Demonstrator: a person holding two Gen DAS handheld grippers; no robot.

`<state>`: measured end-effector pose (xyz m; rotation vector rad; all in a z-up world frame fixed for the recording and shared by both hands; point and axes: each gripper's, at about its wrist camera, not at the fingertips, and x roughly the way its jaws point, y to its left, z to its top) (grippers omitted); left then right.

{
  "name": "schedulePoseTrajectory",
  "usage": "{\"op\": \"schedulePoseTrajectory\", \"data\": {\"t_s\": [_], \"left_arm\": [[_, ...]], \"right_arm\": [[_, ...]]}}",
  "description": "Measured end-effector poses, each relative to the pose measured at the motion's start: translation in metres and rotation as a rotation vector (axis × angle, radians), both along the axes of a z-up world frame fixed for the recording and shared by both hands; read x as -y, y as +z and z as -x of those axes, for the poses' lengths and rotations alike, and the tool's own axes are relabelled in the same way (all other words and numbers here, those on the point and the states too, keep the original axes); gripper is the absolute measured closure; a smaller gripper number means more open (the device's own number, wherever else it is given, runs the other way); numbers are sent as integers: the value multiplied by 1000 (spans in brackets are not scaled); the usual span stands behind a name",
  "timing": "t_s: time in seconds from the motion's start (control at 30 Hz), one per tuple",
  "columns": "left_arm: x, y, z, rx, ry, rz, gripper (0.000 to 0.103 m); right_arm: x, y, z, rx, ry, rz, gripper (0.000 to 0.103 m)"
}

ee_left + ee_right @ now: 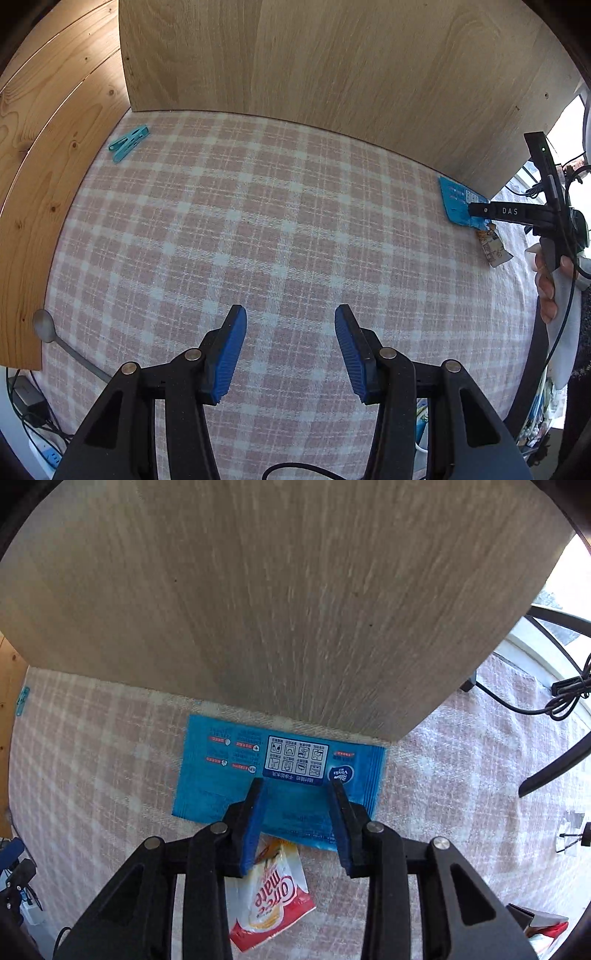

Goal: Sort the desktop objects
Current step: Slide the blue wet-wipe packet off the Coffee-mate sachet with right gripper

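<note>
A flat blue wet-wipe packet [229, 775] lies on the pink plaid cloth against the foot of a wooden panel. My right gripper [296, 782] points down over the packet's near half, its blue pads apart and standing on either side of that part. A red and white creamer sachet [273, 897] lies just in front of the packet, partly under the left finger. In the left wrist view the same packet [454, 203] and sachet [493, 247] show at the far right. My left gripper [291, 310] hangs open over bare cloth with nothing between its pads.
A teal clothespin [129, 143] lies at the cloth's far left corner. A grey spoon [48, 328] rests at the left edge beside a pine board [33, 221]. The upright wooden panel [277, 609] closes the back. Black cables [565, 698] lie at right.
</note>
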<state>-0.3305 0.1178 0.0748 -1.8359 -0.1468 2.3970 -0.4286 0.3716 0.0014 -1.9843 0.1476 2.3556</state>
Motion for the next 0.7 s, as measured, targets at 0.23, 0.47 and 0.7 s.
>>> {"op": "schedulePoseTrajectory", "data": {"t_s": [0.23, 0.47, 0.7], "left_arm": [[-11, 4, -8, -4, -20, -28, 56], [-37, 6, -20, 1, -86, -24, 56], [-69, 6, -24, 12, -136, -39, 56]], "right_arm": [[27, 1, -52, 66, 64, 116, 68], [12, 30, -98, -13, -31, 299, 71], [0, 21, -99, -6, -27, 313, 71]]}}
